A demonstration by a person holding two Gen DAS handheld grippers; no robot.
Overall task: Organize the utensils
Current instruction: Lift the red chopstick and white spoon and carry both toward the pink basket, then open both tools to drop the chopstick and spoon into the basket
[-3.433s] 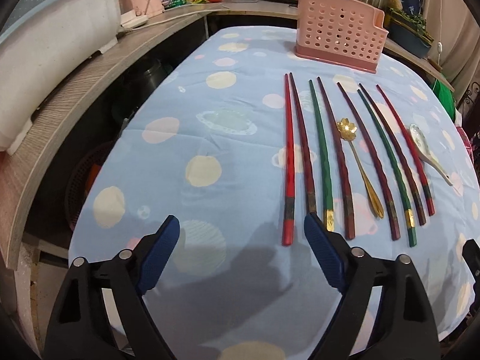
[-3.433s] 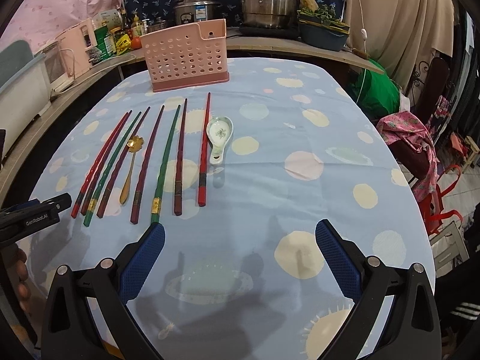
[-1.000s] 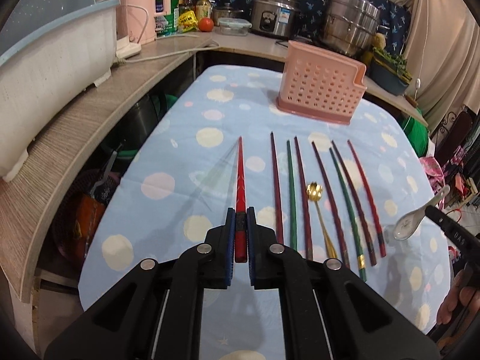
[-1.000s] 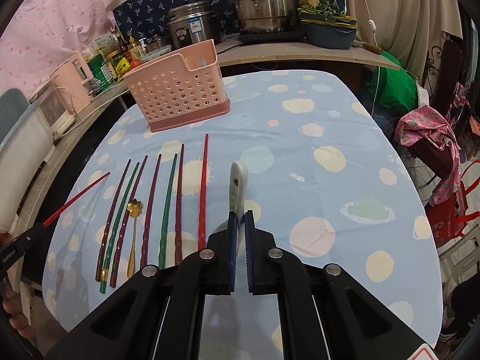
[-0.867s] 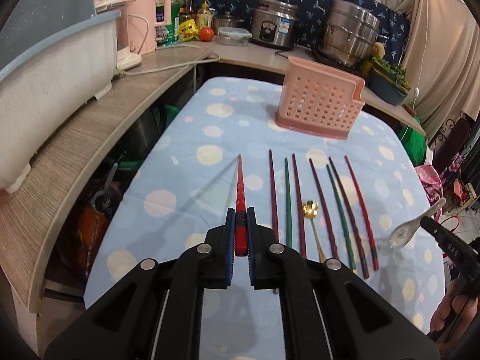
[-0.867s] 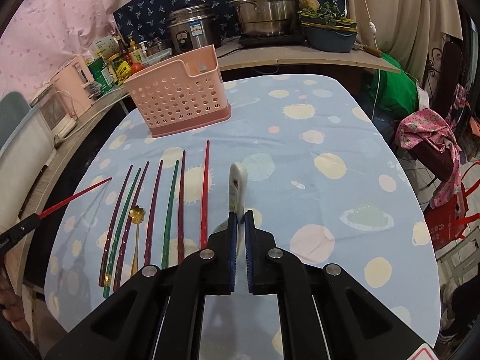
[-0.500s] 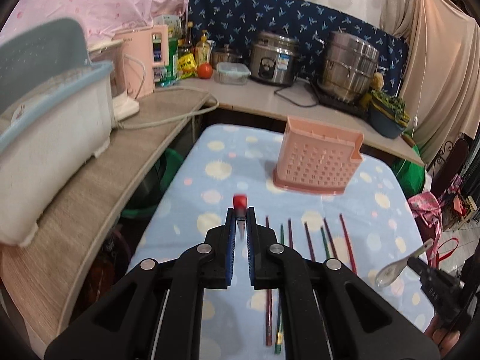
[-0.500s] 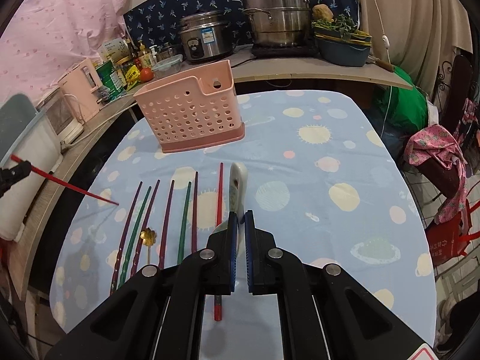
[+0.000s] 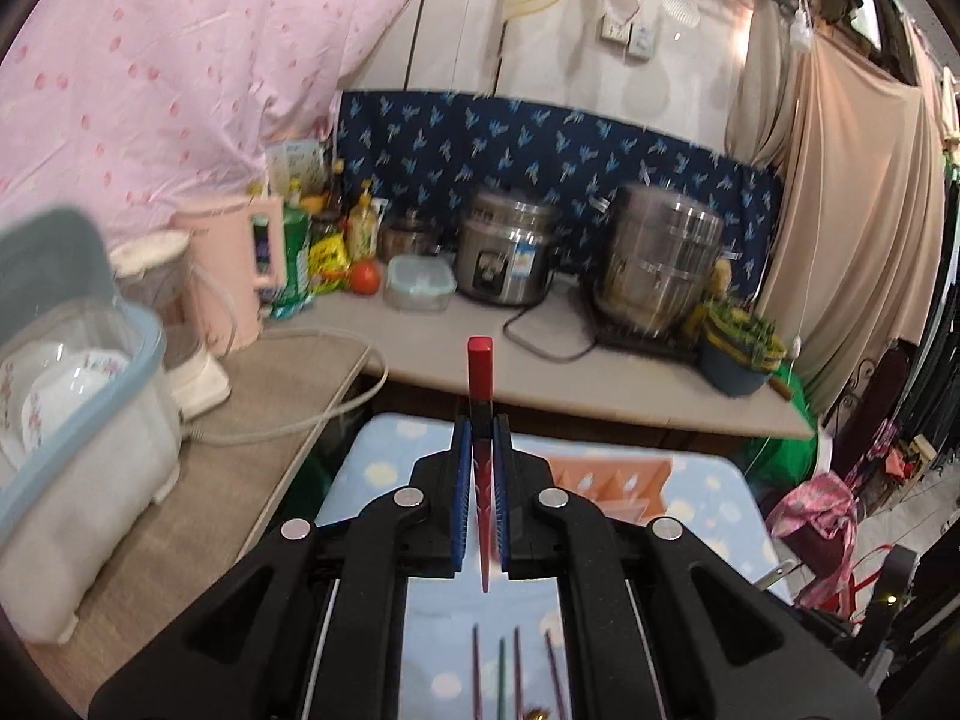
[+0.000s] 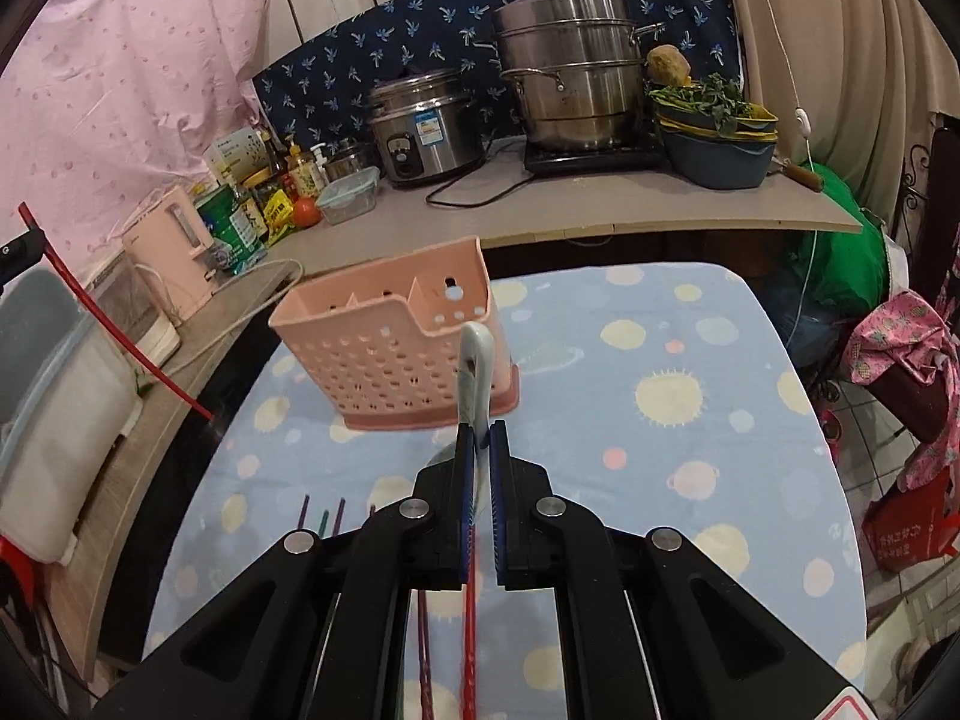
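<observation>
My left gripper [image 9: 480,420] is shut on a red chopstick [image 9: 480,372] and holds it upright, thick end up, high above the table. The same chopstick [image 10: 114,330] shows in the right wrist view at far left. My right gripper [image 10: 477,432] is shut on a white ceramic spoon [image 10: 477,366], handle end pointing up, just in front of the pink perforated utensil basket [image 10: 384,354]. The basket [image 9: 606,474] is partly hidden behind the left gripper. Several red, green and dark chopsticks [image 9: 510,672] lie on the blue spotted tablecloth [image 10: 690,420].
A counter [image 10: 600,210] behind the table carries a rice cooker [image 10: 420,126], a steel steamer pot [image 10: 570,72], a pink kettle [image 10: 174,240] and bottles. A covered dish rack [image 9: 66,432] stands left. A pink bag [image 10: 900,354] is at right.
Both grippers have risen and tilted up. The left one has lifted the red chopstick much higher and turned it upright. The right one has carried the spoon closer to the basket.
</observation>
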